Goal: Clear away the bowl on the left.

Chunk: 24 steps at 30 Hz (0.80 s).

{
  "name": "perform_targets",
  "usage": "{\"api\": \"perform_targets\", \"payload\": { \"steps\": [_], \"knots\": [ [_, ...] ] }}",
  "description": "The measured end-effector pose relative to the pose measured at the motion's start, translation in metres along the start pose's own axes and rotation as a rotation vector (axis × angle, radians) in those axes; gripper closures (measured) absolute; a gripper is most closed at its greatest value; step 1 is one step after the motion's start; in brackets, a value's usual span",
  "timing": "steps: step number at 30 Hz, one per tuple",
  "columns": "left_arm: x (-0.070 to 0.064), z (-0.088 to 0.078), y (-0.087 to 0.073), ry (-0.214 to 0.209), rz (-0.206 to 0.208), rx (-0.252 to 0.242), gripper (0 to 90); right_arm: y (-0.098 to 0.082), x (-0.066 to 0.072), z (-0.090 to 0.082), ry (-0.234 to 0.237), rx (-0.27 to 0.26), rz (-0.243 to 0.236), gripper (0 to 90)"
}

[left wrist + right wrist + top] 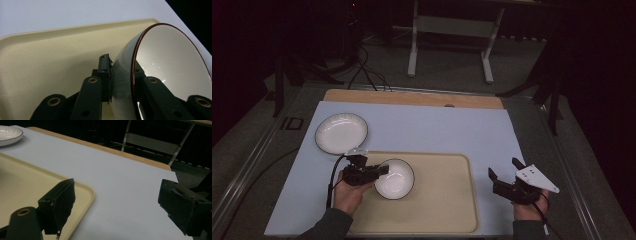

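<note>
High view, glossy round bowl point(395, 178), beige tray point(447, 200)

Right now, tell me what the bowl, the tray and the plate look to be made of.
Bowl: probably glazed ceramic; glossy white with sharp highlights and a thin dark rim.
Tray: likely plastic; matte beige, faintly speckled, with a moulded raised edge.
Plate: probably glazed ceramic too; shiny white, dark rim line, though melamine could look alike.

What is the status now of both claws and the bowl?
Left claw shut on bowl rim, over tray. Right claw open, empty, beside tray. Plate apart, not in the way.
</note>
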<state>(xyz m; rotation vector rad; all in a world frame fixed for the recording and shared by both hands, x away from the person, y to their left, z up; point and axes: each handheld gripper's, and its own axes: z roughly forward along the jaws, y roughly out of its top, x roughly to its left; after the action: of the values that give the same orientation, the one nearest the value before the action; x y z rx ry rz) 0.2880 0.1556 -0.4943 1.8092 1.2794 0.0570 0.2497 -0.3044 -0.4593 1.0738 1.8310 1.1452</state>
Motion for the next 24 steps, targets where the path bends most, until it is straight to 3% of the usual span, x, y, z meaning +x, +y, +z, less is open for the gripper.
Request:
{"api": "perform_targets", "payload": {
  "steps": [15, 24],
  "knots": [
    [0.001, 0.009, -0.003, -0.016, -0.018, 0.026, 78.0, 0.0, 0.0, 0.0, 0.002, 0.0, 0.001, 13.8],
    [-0.003, 0.018, -0.005, -0.015, 0.001, 0.062, 77.5, 0.0, 0.001, 0.001, 0.002, 0.003, 0.001, 13.8]
  ]
}}
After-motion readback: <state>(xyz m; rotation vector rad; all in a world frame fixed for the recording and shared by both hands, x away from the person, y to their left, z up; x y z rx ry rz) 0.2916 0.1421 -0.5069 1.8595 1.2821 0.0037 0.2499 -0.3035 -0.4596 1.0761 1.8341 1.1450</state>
